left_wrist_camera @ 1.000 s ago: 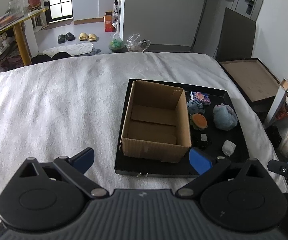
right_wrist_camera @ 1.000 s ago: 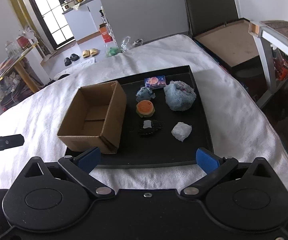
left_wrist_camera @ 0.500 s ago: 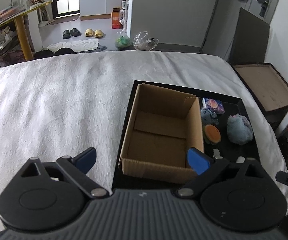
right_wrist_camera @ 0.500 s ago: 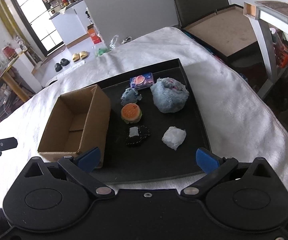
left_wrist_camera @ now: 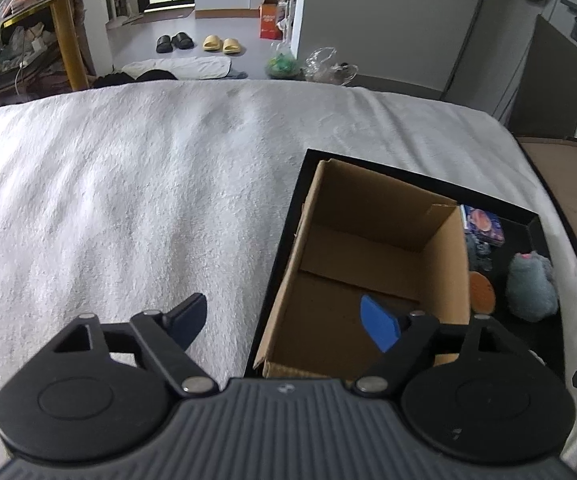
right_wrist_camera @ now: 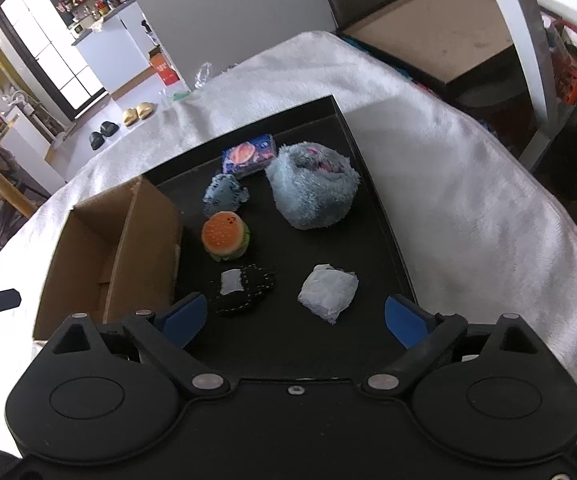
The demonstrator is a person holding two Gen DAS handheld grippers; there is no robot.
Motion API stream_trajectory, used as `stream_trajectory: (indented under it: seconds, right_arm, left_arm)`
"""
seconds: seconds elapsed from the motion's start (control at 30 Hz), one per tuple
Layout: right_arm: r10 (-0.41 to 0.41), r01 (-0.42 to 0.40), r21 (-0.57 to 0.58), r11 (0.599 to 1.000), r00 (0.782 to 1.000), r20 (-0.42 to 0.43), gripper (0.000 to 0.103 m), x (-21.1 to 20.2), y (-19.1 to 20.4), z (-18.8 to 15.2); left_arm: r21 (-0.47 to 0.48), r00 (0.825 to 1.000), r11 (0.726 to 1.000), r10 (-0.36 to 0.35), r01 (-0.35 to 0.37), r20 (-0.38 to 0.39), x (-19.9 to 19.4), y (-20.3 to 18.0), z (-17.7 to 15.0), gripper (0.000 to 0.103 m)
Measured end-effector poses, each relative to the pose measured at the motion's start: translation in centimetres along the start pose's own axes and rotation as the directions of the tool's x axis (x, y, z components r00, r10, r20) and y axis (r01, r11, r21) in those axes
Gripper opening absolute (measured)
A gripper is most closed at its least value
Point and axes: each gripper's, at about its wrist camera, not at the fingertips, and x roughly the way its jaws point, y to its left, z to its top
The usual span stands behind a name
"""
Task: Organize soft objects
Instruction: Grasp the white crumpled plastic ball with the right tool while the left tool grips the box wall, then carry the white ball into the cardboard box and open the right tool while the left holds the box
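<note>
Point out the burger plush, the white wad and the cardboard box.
burger plush (right_wrist_camera: 224,233), right wrist view, on its orange bun top.
white wad (right_wrist_camera: 328,292), right wrist view, on its crumpled middle.
cardboard box (left_wrist_camera: 328,320), left wrist view, on its bare inside floor.

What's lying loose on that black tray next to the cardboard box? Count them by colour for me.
Blue-grey plush: 2, big, small
Orange burger toy: 1
Black pouch: 1
White bundle: 1
Blue printed packet: 1
Total: 6, all on the tray; the box looks empty.
</note>
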Motion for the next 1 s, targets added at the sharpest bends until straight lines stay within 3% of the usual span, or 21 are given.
stream_trajectory:
  seconds: [0.43,0.73,0.83,0.9,1.0]
  right_arm:
    - [-0.031,0.033,0.028,0.999,0.995,-0.092,0.087,6.1,-1.0,0.5]
    - [-0.073,0.078,0.03,0.997,0.989,-0.13,0.086,8.8,-1.2,0.5]
    - [-0.081,0.086,0.024,0.996,0.985,-0.151,0.071,9.6,-1.1,0.3]
    - [-0.092,0.097,0.025,0.995,0.981,-0.172,0.049,10.1,-1.2,0.0]
    - [-0.075,0.08,0.022,0.997,0.984,-0.163,0.048,9.8,-1.1,0.2]
  left_arm:
    - [-0.025,0.998,0.999,0.025,-0.027,-0.064,4.8,0.2,0.4,0.061]
    - [-0.064,0.996,0.998,0.019,-0.025,-0.092,6.8,0.9,0.3,0.038]
    - [-0.08,0.995,0.997,0.005,-0.012,-0.097,7.2,1.2,0.4,0.017]
    - [-0.101,0.995,0.995,-0.018,0.008,-0.101,7.3,1.4,0.3,0.013]
    - [-0.109,0.996,0.994,-0.034,0.024,-0.088,7.2,1.5,0.3,0.013]
